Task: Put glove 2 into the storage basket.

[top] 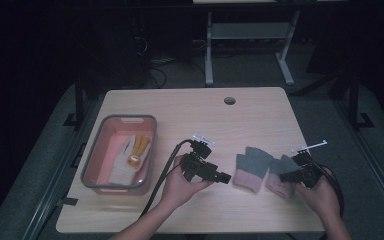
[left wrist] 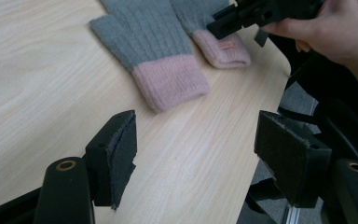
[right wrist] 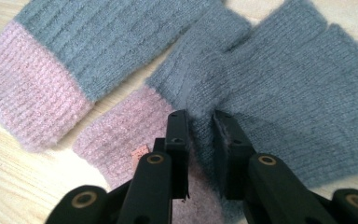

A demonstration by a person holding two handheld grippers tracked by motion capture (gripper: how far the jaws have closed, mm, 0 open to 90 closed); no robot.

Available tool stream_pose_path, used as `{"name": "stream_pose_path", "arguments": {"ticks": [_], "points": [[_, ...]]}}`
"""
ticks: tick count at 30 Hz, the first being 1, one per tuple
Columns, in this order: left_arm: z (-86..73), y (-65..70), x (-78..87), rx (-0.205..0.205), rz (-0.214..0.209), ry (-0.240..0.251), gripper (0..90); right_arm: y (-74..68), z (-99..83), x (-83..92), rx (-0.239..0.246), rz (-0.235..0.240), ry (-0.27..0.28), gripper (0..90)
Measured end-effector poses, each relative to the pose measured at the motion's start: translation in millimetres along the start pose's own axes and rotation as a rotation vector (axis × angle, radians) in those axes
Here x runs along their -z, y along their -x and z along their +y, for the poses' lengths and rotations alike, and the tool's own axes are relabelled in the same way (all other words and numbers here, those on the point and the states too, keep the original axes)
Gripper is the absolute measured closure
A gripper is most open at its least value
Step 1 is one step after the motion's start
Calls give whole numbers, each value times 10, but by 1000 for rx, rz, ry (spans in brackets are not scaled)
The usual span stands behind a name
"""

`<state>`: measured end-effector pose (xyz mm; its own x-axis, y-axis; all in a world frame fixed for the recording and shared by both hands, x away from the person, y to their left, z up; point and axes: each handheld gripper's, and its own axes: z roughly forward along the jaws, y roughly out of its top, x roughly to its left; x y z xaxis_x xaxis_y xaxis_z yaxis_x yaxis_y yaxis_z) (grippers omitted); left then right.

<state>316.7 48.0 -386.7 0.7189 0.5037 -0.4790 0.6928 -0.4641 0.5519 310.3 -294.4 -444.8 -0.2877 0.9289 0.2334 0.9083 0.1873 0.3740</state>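
Pinched on a fold of the right-hand glove [right wrist: 279,93], the right tool [right wrist: 200,122] should lift straight up, gently, while the left tool [left wrist: 193,149] waits wide open, empty.

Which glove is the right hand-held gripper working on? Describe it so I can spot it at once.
On the wooden table, look right of the pink bin to the two grey gloves with pink cuffs. It is the right-hand glove, pinched by the right hand-held gripper; unlike the other glove, its cuff bears a small orange tag.
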Motion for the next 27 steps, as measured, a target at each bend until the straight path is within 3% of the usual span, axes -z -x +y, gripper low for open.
{"name": "stream_pose_path", "arguments": {"ticks": [2,5,18,27], "points": [[-4,-7,3,0,-2,0,299,1,4,2,-8,3,-3,779],[-7,-24,38,3,2,6,300,57,4,13,-33,45,-7,796],[-15,-34,95,2,9,16,304,-18,6,158,0,15,2,826],[-17,-24,73,-1,12,16,312,-223,135,334,34,46,47,824]]}}
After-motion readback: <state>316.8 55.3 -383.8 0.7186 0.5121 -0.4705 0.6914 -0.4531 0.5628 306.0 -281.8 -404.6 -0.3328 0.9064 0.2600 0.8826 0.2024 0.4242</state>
